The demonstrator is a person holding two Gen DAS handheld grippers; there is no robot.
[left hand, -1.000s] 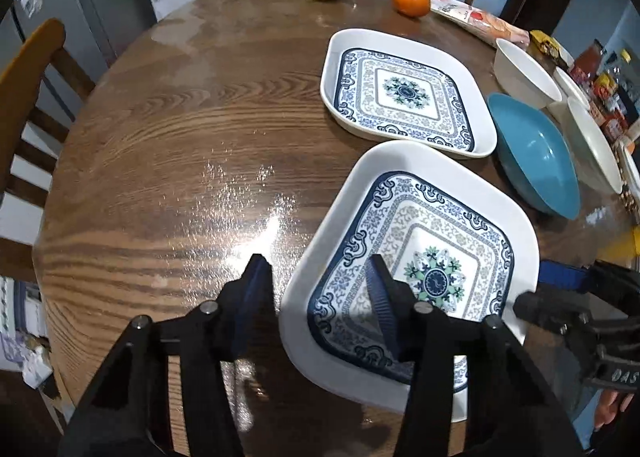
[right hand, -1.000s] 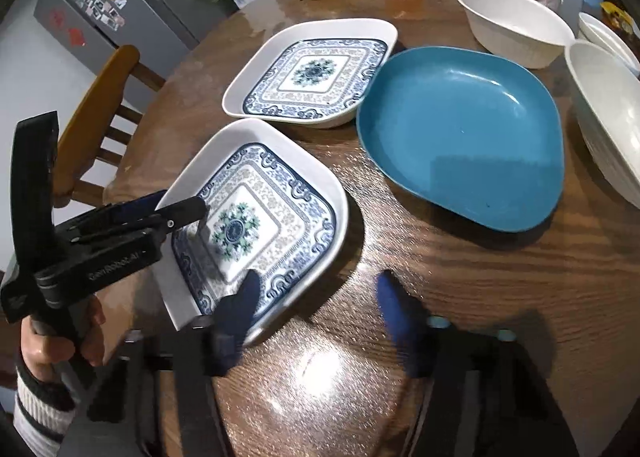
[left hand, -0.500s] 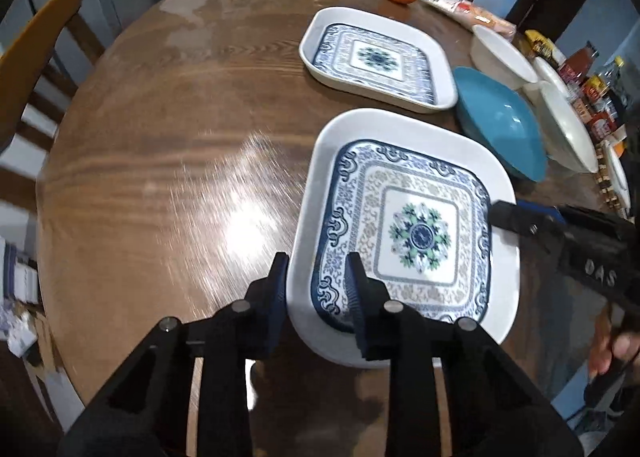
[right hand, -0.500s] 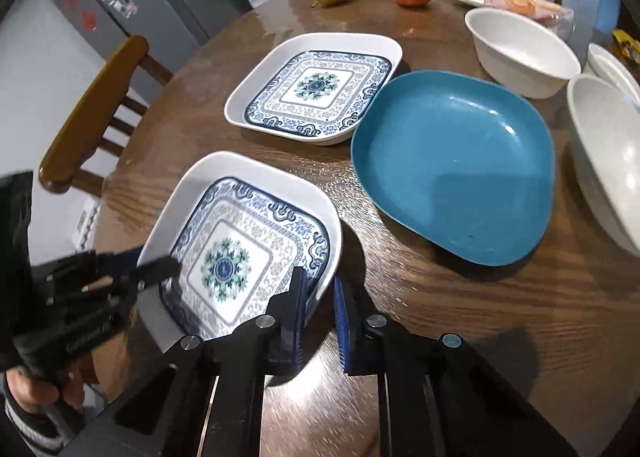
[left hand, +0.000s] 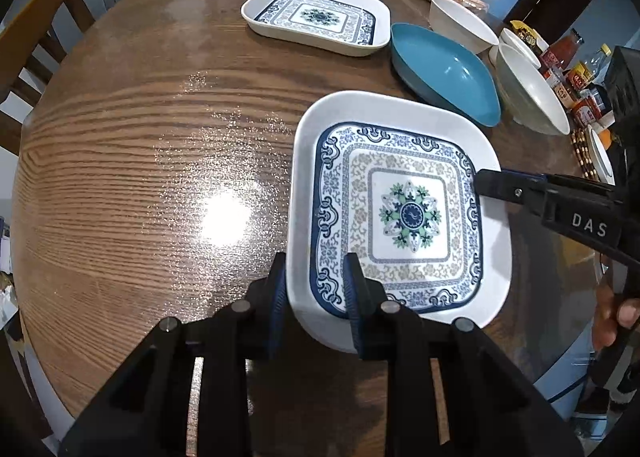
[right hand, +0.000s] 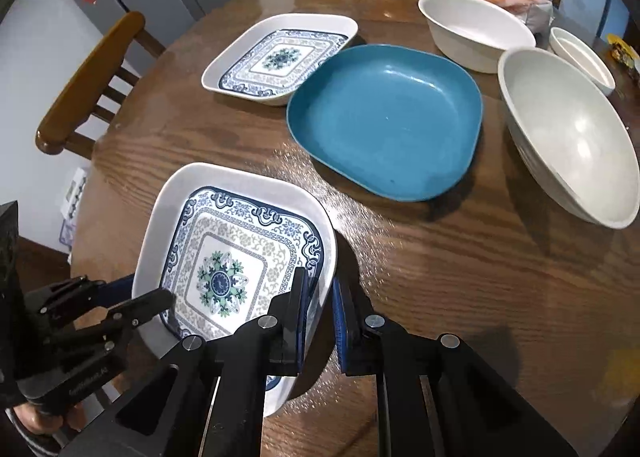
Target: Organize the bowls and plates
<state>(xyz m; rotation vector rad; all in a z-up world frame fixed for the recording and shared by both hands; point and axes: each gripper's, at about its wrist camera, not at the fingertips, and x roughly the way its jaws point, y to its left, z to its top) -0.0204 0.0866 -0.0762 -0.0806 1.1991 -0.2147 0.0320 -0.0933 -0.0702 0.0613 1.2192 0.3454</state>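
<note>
The left gripper (left hand: pixel 316 289) pinches the near rim of the square white plate with blue floral pattern (left hand: pixel 400 209). The right gripper (right hand: pixel 320 309) clamps that plate's opposite rim. The plate sits at the near edge of the round wooden tabletop (left hand: pixel 160 137). Beyond it lie a blue square plate (right hand: pixel 384 117), then a second patterned square plate (right hand: pixel 280 57) and white bowls (right hand: pixel 476 29) toward the far edge.

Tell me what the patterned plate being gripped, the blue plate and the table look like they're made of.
Patterned plate: glazed ceramic or melamine, can't tell; smooth white rim, printed blue motif.
Blue plate: likely matte plastic or melamine; flat teal with soft highlights.
Table: varnished wood; clear grain, bright glare patch.
</note>
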